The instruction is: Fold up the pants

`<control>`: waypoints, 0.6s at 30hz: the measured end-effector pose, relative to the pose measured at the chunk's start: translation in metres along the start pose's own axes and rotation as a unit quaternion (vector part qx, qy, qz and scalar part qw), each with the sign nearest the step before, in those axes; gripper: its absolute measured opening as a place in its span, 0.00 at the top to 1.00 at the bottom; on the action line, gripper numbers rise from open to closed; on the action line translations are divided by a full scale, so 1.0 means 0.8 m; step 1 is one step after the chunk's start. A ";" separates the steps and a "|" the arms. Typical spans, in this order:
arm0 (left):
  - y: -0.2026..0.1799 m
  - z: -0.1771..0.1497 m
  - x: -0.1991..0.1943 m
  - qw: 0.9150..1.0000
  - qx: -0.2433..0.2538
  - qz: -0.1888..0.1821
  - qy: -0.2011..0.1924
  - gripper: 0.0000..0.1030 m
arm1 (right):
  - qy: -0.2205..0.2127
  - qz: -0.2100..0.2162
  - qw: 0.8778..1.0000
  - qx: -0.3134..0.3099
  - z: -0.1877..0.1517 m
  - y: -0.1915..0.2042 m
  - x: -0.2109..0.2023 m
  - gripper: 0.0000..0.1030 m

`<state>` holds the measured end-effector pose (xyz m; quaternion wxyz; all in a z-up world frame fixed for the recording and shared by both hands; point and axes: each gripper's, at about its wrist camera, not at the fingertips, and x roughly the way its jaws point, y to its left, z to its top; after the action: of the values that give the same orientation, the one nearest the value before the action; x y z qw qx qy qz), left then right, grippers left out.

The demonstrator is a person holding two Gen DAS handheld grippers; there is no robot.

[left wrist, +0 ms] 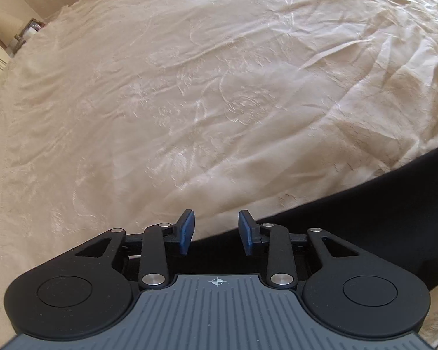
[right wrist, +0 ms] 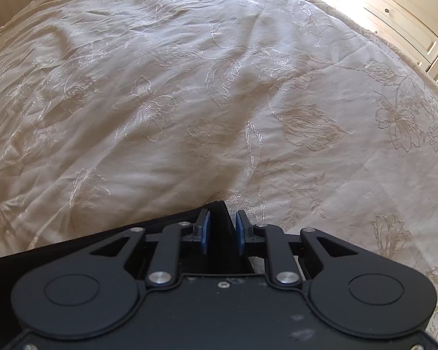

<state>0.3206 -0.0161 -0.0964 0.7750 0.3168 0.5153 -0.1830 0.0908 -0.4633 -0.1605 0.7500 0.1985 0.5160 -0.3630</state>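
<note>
On the left, the left gripper (left wrist: 216, 232) hovers with its blue pads spread apart, holding nothing, above the edge of black pants (left wrist: 365, 204) that lie on a cream embroidered bedspread (left wrist: 189, 87). On the right, the right gripper (right wrist: 221, 232) pinches a raised corner of the same pants (right wrist: 73, 248). Folding seems to be at an early stage: only one corner is gripped, and no finished fold is visible.

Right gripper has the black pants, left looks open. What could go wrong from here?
1. The right gripper pinches only a corner of the pants; it could slip out.
2. The left gripper is open above the fabric's edge, so a lift now may be one-sided.
3. The wrinkled bedspread could get pinched too.
</note>
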 end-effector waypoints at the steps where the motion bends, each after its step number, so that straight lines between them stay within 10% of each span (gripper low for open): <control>1: 0.006 0.007 -0.003 1.000 0.000 0.005 -0.001 0.69 | -0.001 -0.001 1.000 -0.003 -0.001 0.001 -0.001 0.82; 9: 0.030 0.010 -0.069 0.998 -0.057 0.026 -0.027 0.68 | -0.012 0.009 1.000 0.012 0.006 -0.008 -0.016 0.76; 18: -0.004 -0.113 -0.122 0.980 -0.194 -0.031 0.015 0.67 | -0.099 0.008 0.994 0.039 -0.002 -0.026 -0.078 0.73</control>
<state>0.2173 0.0387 -0.0325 0.8078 0.1472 0.5621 -0.0987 0.0615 -0.4547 -0.1020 0.7922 0.1948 0.4231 -0.3944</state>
